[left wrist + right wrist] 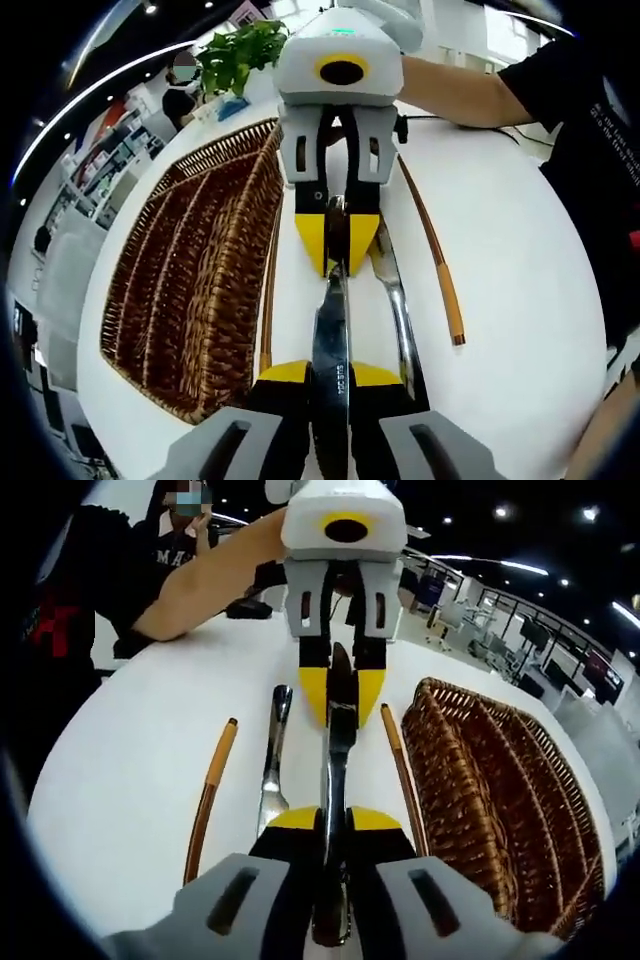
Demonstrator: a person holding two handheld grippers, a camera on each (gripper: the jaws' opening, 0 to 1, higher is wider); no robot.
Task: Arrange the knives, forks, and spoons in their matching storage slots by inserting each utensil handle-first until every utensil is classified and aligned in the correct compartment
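left gripper view is showing the left gripper (330, 372) clenching one end of a steel knife (331, 320), while the right gripper (337, 240) is facing it and pinching the other end. right gripper view is showing the same knife (338, 770) hanging between both grippers over the white table (130, 780). a fork (272, 760) and two bamboo chopsticks (210, 790) are lying on the table, and the wicker tray (195, 290) is sitting just beside them.

open-plan office: desks, chairs (438, 620), ceiling spotlights (501, 512), potted plant (240, 52).
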